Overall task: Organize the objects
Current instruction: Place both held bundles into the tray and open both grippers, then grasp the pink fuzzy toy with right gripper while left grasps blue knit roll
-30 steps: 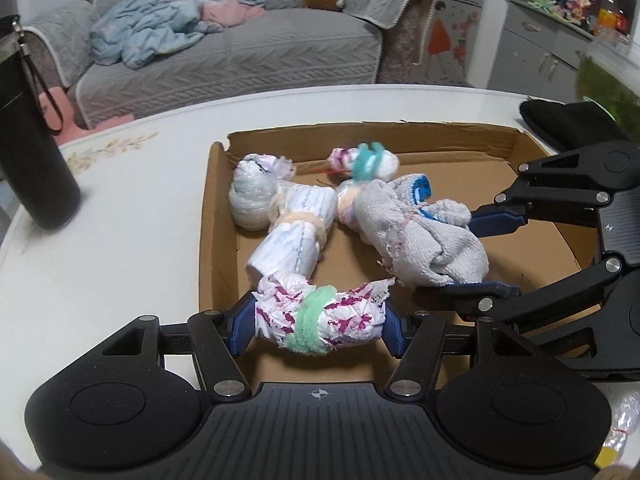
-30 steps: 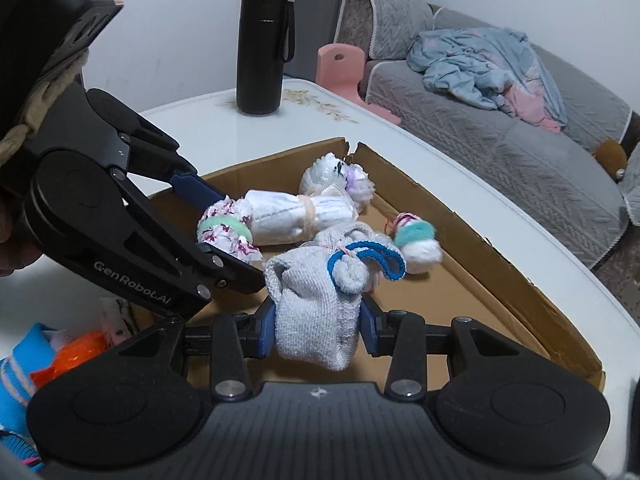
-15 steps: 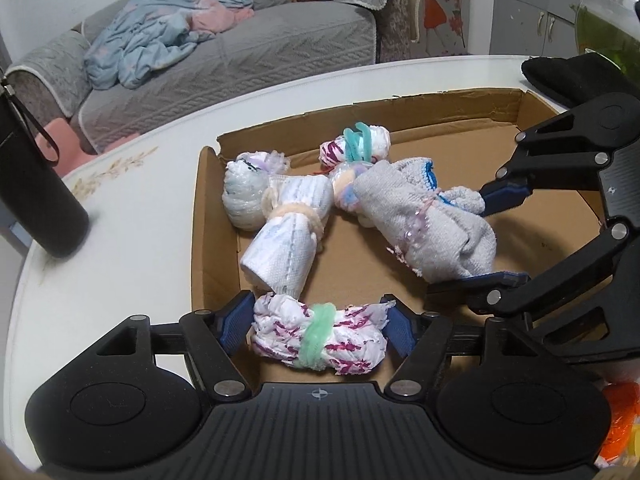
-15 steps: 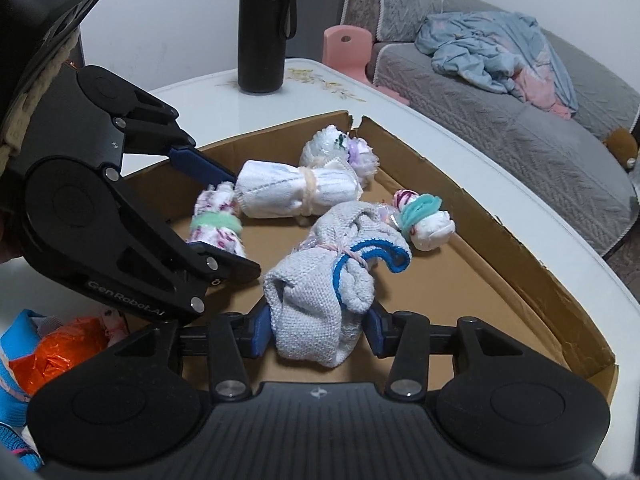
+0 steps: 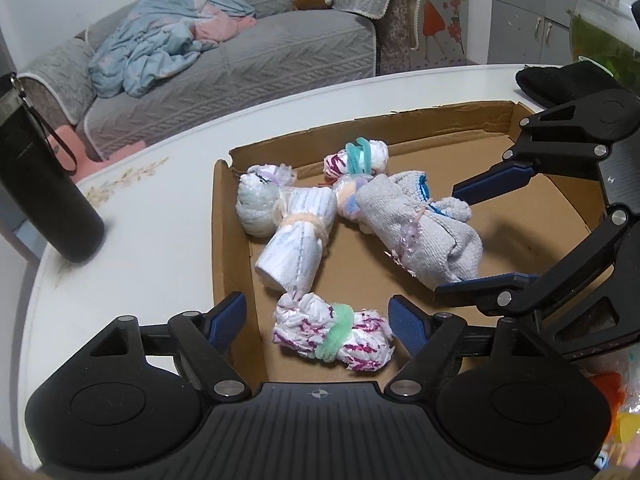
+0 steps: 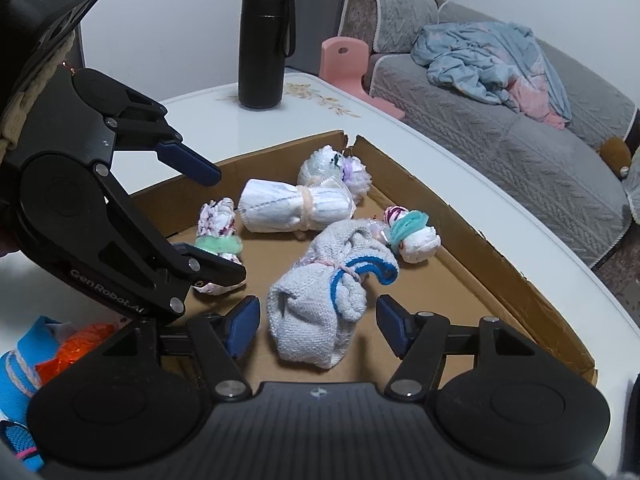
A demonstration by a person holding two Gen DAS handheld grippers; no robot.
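Now both grippers hang over a shallow brown cardboard tray (image 5: 440, 132) on a white round table (image 5: 140, 248), and both have just been opening. The left gripper (image 5: 318, 318) has its blue pads spread clear of the white-and-magenta patterned sock roll tied with a green fuzzy band (image 5: 334, 334), which lies on the tray floor between them, touched by neither pad. The right gripper (image 6: 318, 326) likewise stands released around the grey knitted sock bundle with a blue cuff and a pink tie (image 6: 324, 300); gaps show on both sides of it, and it rests on the cardboard. Beyond these, a white ribbed sock roll bound with a cream band (image 5: 298, 240) lies touching a small whitish roll with a lilac frill (image 5: 258, 198) near the tray's far left corner. A white roll with a teal fuzzy tie (image 5: 358, 158) sits by the far wall, just beside the grey bundle. A tall black bottle with a wrist strap (image 6: 264, 36) stands on the table outside the tray.
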